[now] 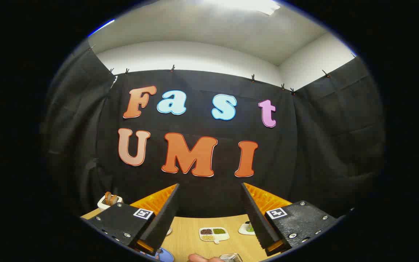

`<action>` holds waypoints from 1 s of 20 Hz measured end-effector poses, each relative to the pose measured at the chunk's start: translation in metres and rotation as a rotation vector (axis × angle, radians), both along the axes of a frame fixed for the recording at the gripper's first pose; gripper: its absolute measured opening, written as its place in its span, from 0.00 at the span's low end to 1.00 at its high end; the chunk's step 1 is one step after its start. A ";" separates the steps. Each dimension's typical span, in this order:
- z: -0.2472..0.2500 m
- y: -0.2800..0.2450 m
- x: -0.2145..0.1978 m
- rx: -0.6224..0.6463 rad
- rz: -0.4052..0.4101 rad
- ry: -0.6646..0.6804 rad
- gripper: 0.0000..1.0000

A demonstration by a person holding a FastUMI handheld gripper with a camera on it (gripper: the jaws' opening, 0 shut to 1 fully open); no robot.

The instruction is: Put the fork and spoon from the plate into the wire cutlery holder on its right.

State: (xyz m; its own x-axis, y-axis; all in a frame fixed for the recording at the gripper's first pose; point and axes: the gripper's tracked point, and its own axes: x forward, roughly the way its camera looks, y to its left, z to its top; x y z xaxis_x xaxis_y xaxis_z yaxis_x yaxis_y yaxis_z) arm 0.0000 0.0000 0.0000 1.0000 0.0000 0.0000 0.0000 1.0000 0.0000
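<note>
The plate shows as just a sliver of blue rim at the near edge of the wooden surface, tucked under the left finger of the gripper; whether the fork and spoon lie on it cannot be told from here. A bit of shiny metal, also at the near edge between the fingers, may be the top of the wire cutlery holder, with a fingertip just beside it. The jaws are spread wide and pinch nothing. They point level toward the cloth wall, well above the surface.

Further back on the surface sit a small white divided dish of beans and seeds, a white dish holding something green, and, by the far left corner, a white container.

This looks like the very start: no cutlery has been picked up. The next move calls for tipping the gripper downward to bring the plate into sight, then lining the open jaws across one utensil's handle.
</note>
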 end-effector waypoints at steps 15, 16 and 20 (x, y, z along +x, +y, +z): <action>0.013 0.008 0.015 0.012 0.085 -0.050 0.98; 0.011 0.008 0.016 0.011 0.085 -0.043 0.98; -0.011 0.020 0.016 -0.001 0.116 0.021 0.98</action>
